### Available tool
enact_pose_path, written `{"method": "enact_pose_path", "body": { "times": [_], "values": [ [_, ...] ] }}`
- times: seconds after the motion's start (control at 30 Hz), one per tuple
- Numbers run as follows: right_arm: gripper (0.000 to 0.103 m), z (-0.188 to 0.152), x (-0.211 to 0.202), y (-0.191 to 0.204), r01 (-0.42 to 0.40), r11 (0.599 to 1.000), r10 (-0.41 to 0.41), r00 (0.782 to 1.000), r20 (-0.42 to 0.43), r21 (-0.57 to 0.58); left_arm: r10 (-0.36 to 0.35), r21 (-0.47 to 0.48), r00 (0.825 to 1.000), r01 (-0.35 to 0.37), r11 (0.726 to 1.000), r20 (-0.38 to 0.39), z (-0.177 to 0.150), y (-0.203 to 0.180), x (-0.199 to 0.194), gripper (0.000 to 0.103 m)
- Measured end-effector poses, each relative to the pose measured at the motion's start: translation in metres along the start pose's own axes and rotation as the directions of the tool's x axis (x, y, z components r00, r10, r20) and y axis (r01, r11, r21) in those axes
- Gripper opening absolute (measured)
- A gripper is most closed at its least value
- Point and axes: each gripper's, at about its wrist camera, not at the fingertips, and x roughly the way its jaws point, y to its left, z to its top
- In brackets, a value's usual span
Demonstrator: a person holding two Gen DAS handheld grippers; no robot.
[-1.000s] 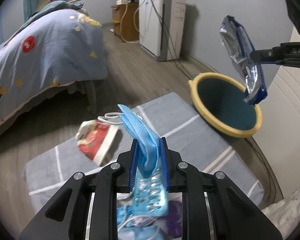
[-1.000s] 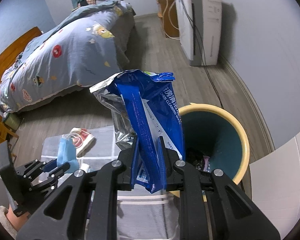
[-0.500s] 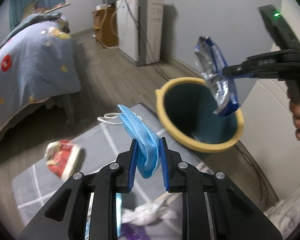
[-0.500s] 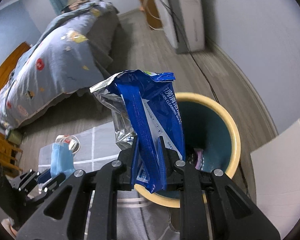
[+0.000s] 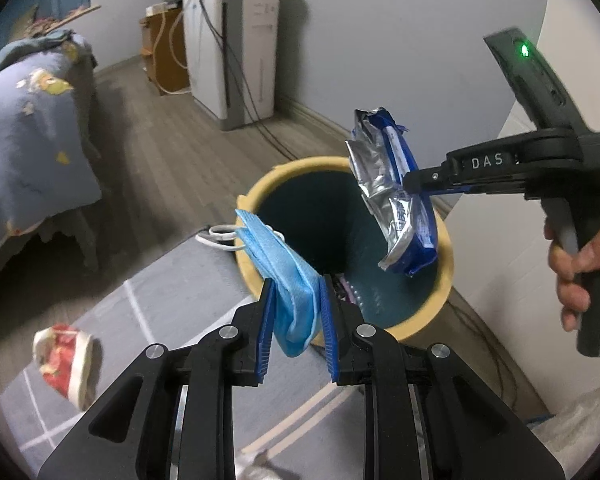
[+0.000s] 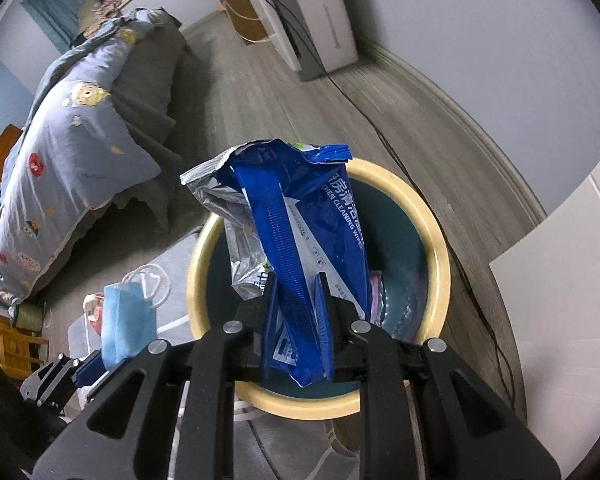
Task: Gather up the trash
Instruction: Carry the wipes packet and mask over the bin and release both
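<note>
In the left wrist view, the left gripper (image 5: pixel 296 320) sits at the bottom middle of the frame. Its two blue tongs are pressed together on a blue face mask (image 5: pixel 284 276), which sticks up and to the left with its white ear loops hanging out. Just past the mask, in the middle of the frame, is the trash bin (image 5: pixel 446 276), teal inside with a yellow rim. The mask is near the bin's edge but not over the hole yet. On the right, the right gripper (image 5: pixel 410 186) reaches in from the side, held by a hand (image 5: pixel 580 256). It pinches a blue and silver wipes pack (image 5: pixel 396 200) that hangs over the bin's opening. At the lower left, a red and white wrapper (image 5: pixel 66 360) lies on the gray mat (image 5: pixel 172 292).

In the right wrist view, the right gripper (image 6: pixel 296 304) is at the bottom middle, its tongs squeezed shut on the wipes pack (image 6: pixel 296 216). The bin (image 6: pixel 440 248) is right behind and below the pack, and some purple trash is already at its bottom. At the lower left, the left gripper (image 6: pixel 100 364) holds the mask (image 6: pixel 126 320) up beside the bin.

Some trash looks binned. Both held things look ready to be dropped in soon, the pack first. The red wrapper likely needs picking up after that.
</note>
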Motion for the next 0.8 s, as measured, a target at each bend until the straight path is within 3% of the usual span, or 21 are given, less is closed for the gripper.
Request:
{"method": "enact_pose_path", "body": {
  "times": [0.13,0.3,0.37,0.47,0.53,0.7,0.8],
  "values": [
    [0.018,0.0,0.004,-0.001,0.018,1.0,-0.018,1.0,-0.009,-0.003,0.014,0.039,0.999,-0.013,0.999,-0.032,0.008,-0.01,0.019,0.022],
    [0.021,0.002,0.0,0.001,0.024,1.0,-0.024,1.0,0.018,-0.003,0.01,0.042,1.0,-0.01,0.999,0.0,0.021,-0.01,0.025,0.034],
    [0.023,0.004,-0.002,0.001,0.025,1.0,-0.025,0.999,0.027,-0.002,0.004,0.04,1.0,-0.004,0.999,0.01,0.022,-0.009,0.023,0.051],
    [0.03,0.004,-0.003,0.002,0.032,0.999,-0.032,0.999,0.031,-0.004,0.023,0.041,0.999,-0.024,0.999,0.032,0.02,-0.008,0.02,0.068],
    [0.05,0.005,-0.005,0.004,0.038,0.999,-0.038,0.999,0.037,-0.004,0.029,0.024,0.999,-0.03,0.999,0.04,0.017,-0.005,0.018,0.075],
    [0.087,0.006,-0.015,0.012,0.035,0.999,-0.035,0.997,0.067,-0.002,0.05,0.016,0.998,-0.051,0.999,0.043,0.008,0.001,0.008,0.083],
    [0.097,0.007,-0.027,0.018,0.017,1.0,-0.018,0.995,0.094,0.006,0.08,0.016,0.995,-0.081,0.997,0.054,0.003,0.006,-0.002,0.092]
  ]
}}
